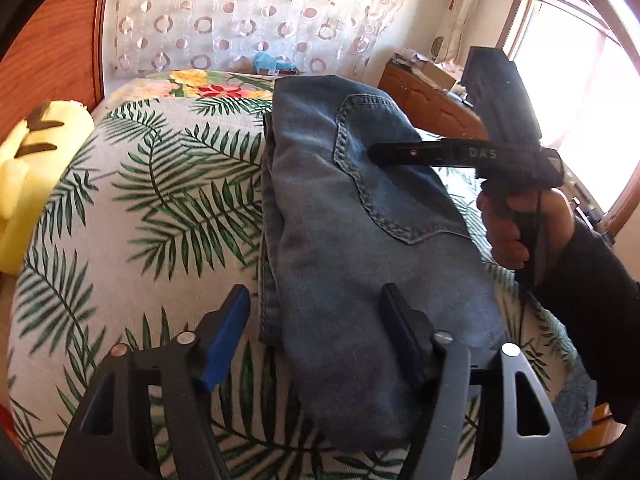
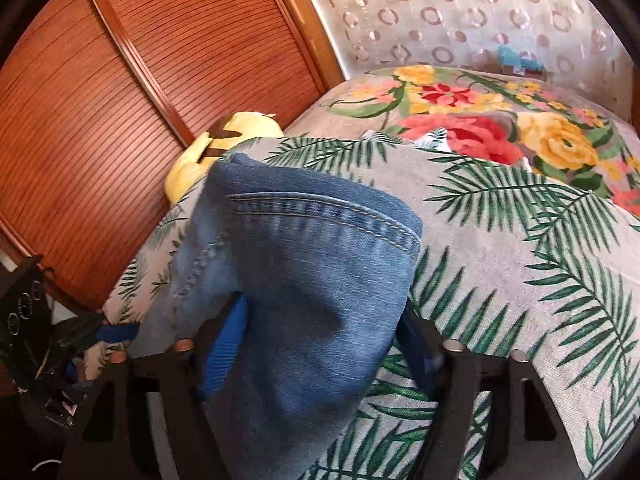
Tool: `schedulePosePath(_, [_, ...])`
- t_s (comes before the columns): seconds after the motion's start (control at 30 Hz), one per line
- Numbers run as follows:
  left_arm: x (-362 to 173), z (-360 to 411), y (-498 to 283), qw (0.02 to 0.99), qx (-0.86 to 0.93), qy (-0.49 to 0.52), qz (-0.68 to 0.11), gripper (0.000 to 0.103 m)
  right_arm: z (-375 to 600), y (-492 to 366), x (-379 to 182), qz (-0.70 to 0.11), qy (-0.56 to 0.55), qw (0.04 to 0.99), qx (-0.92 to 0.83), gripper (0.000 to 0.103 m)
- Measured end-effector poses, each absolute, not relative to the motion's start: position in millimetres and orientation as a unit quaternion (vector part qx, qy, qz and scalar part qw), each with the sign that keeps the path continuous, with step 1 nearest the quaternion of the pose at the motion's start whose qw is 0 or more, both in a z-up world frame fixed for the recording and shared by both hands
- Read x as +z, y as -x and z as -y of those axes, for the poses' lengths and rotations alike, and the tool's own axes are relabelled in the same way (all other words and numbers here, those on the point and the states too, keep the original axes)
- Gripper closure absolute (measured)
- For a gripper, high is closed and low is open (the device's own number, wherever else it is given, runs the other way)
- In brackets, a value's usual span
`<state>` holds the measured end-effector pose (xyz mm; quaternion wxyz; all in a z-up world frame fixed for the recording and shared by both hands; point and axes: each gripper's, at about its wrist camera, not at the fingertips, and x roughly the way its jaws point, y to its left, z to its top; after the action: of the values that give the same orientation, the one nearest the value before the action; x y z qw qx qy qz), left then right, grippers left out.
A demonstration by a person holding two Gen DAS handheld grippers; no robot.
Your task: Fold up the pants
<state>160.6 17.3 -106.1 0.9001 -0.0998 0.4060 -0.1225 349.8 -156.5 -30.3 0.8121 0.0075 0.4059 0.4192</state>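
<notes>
Denim pants (image 1: 352, 216) lie on the bed (image 1: 160, 184), on the palm-leaf cover, already folded into a thick multi-layer stack; hem and stitched seam face up. Judging by the compact bundle, main folds look done; what's left is probably one last fold or squaring the edges, can't confirm which.

Left gripper (image 1: 316, 312): fingers spread, straddling the stack's near edge, one finger on the denim, the other out over the cover. Not clamped, nothing held.

Right gripper (image 2: 324, 332): denim fills the gap between its fingers in the right wrist view, both partly hidden by cloth. Can't tell if pads press on it or just sit around it. From the left view it points in over the far side of the stack, a hand (image 1: 516, 232) on its grip.

Yellow plush (image 1: 32, 176) sits near the bed's edge, apart from the pants.

Writing: "DAS" on the right gripper's finger arm, rest cut off. No readable label on the pants.
</notes>
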Motion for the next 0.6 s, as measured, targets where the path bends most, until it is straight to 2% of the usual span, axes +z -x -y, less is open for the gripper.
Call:
schedulePosePath(0.03, [-106.3, -18.1, -158.4, 0.9, -0.126, 0.103, -0.405, 0.044, 156.5, -350.3, -30.4, -0.405, -0.008, 0.811, 0.421, 0.039])
schedulePosePath(0.07, [-105.9, -18.7, -155.3, 0.9, -0.125, 0.105, -0.404, 0.046, 156.0, -350.3, -29.7, -0.405, -0.009, 0.81, 0.425, 0.048])
schedulePosePath(0.1, [-105.2, -18.7, -154.2, 0.9, -0.127, 0.103, -0.403, 0.053, 156.0, -349.4, -28.4, -0.403, -0.012, 0.808, 0.43, 0.06])
schedulePosePath(0.13, [-104.6, -17.7, -152.4, 0.901, -0.132, 0.102, -0.402, 0.062, 156.1, -348.7, -26.1, -0.4, -0.016, 0.805, 0.438, 0.064])
schedulePosePath(0.2, [-101.7, -16.5, -149.1, 0.902, -0.135, 0.102, -0.396, 0.074, 155.1, -347.2, -21.0, -0.392, -0.021, 0.804, 0.446, 0.072])
schedulePosePath(0.23, [-100.4, -16.2, -148.7, 0.903, -0.134, 0.1, -0.396, 0.08, 154.1, -346.7, -20.0, -0.39, -0.021, 0.805, 0.447, 0.073])
schedulePosePath(0.33, [-97.1, -20.7, -147.2, 0.904, -0.133, 0.106, -0.393, 0.09, 149.6, -343.2, -12.1, -0.374, -0.024, 0.808, 0.454, 0.078])
schedulePosePath(0.6, [-86.3, -43.8, -145.7, 0.913, -0.116, 0.111, -0.375, 0.095, 117.1, -339.4, 10.1, -0.338, -0.016, 0.809, 0.48, 0.08])
